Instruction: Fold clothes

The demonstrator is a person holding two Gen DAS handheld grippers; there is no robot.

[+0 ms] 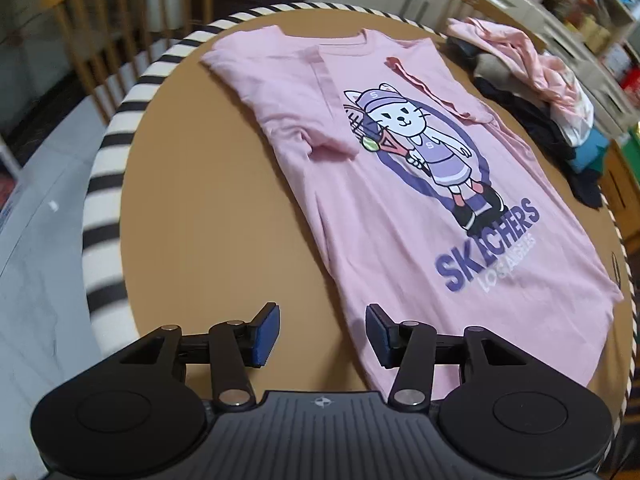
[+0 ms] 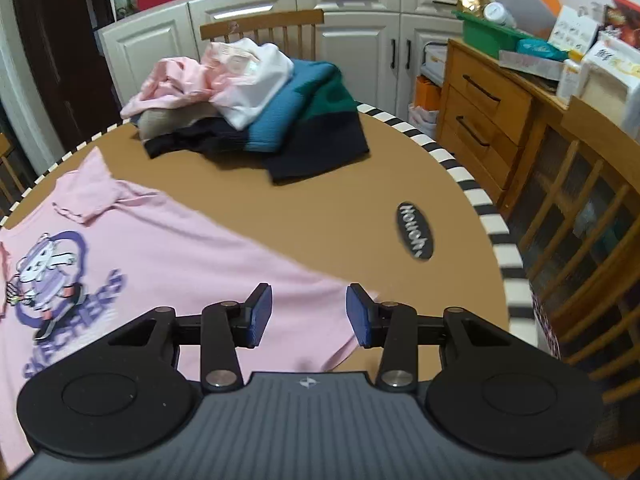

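Note:
A pink T-shirt (image 1: 360,208) with a cartoon cat print lies face up on the round brown table (image 1: 208,208), both sleeves folded in over the body. My left gripper (image 1: 323,334) is open just above the shirt's hem at its near left corner, with nothing between the blue pads. In the right wrist view the same pink T-shirt (image 2: 168,256) spreads to the left. My right gripper (image 2: 309,314) is open over the hem's right corner, empty.
A pile of clothes (image 2: 248,108) in pink, white, teal and dark navy sits at the table's far side. The table has a black-and-white striped rim (image 2: 496,224) and a dark oval label (image 2: 415,230). Wooden chairs (image 2: 580,248), white cabinets and a wooden dresser (image 2: 488,120) surround it.

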